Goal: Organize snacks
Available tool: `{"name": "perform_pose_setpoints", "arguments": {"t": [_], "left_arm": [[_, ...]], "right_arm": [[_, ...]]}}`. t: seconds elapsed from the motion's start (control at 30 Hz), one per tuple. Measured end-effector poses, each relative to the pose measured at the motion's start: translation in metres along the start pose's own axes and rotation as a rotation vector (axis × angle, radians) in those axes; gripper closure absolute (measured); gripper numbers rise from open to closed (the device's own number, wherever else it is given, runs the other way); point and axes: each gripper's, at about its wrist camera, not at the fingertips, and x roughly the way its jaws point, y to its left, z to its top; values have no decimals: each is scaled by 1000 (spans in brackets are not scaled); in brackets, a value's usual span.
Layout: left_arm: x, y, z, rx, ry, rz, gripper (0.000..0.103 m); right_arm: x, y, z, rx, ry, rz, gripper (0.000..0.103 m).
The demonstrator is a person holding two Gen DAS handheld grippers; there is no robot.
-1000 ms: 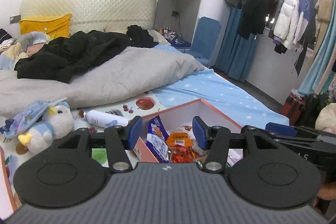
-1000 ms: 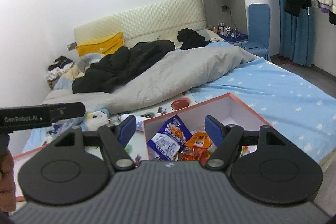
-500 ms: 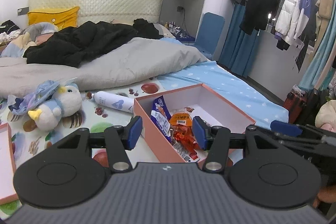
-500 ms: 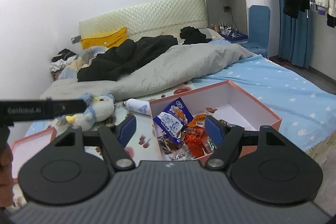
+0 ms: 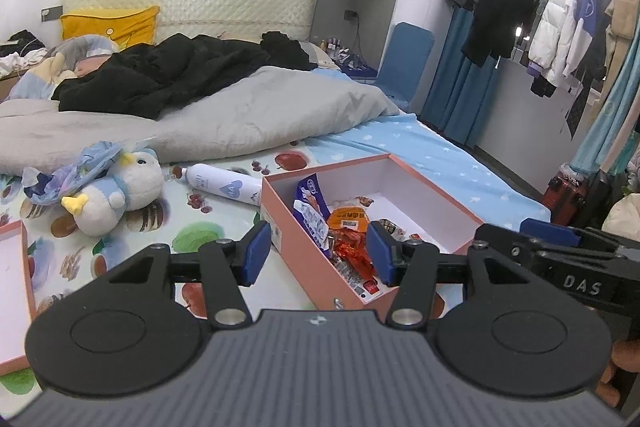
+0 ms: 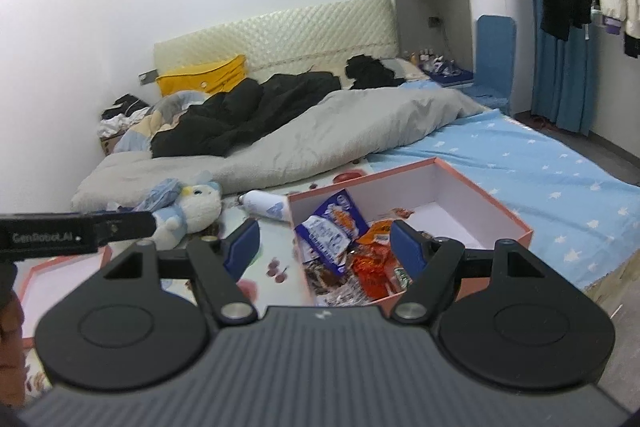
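Observation:
A pink open box (image 5: pixel 296 227) (image 6: pixel 508 215) lies on the bed near its foot. Inside it are a blue and white snack bag (image 5: pixel 310 211) (image 6: pixel 332 227), an orange packet (image 5: pixel 350 217) (image 6: pixel 378 233), red wrappers (image 5: pixel 352 253) (image 6: pixel 372 267) and some small sweets. My left gripper (image 5: pixel 318 253) hovers open above the box's near end, nothing between its blue pads. My right gripper (image 6: pixel 324 247) is open too, above the snack pile, holding nothing.
The pink box lid (image 5: pixel 14 287) (image 6: pixel 48 279) lies at the left on the fruit-print sheet. A plush duck (image 5: pixel 116 191) (image 6: pixel 196 203) and a white bottle (image 5: pixel 224 185) (image 6: pixel 266 205) lie beyond the box. A grey duvet and black clothes cover the bed's far half.
Both grippers drew back and dipped a little, so more of the box and the sheet came into view. The jaws kept their openings.

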Motion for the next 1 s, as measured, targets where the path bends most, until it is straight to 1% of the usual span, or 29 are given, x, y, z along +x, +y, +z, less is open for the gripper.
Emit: {"name": "perform_pose_setpoints", "arguments": {"t": [0.2,0.77,0.87,0.93,1.0], "left_arm": [[1,2,2,-4,-4,-2,42],[4,1,3,-2,0,-10,41],[4,1,3,-3,1,-21,41],[4,2,3,-10,-7,-16,30],[4,4,4,-18,-18,-8,9]], "right_arm": [[0,-1,0,4,2,-3,29],[-3,-1,0,17,-9,-25,29],[-4,-1,2,17,-15,-30,29],[-5,0,0,22,-21,-33,29],[-5,1,0,15,-26,-41,29]]}}
